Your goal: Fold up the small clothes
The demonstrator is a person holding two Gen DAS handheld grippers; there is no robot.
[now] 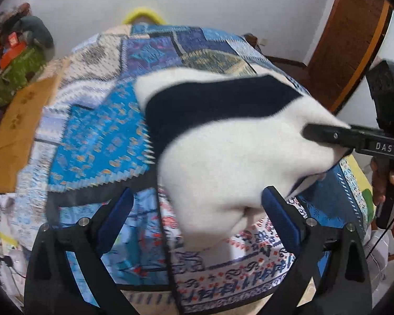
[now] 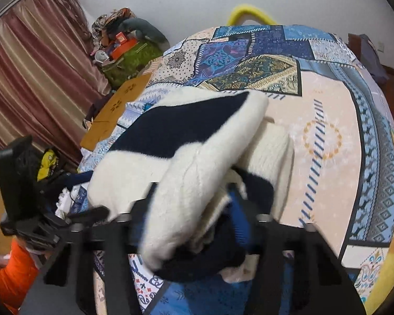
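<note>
At the centre of both views a small fluffy white-and-navy garment hangs bunched above the patchwork bedspread, lifted clear of it rather than lying flat. In the right wrist view the right tongs are clenched on a thick wad of the garment at the lower middle of the frame, white pile and dark navy cloth squeezed between the blue pads; the grip seems meant to carry one edge over for a fold. In the left wrist view the left tongs stand released, their blue pads spread wide at the bottom of the frame, with a drooping white fold hanging between them but not pinched. They look placed to catch that loose end. At the right edge of that view the other tool's black finger presses into the white fabric. A brown cardboard sheet lies at the left.
</note>
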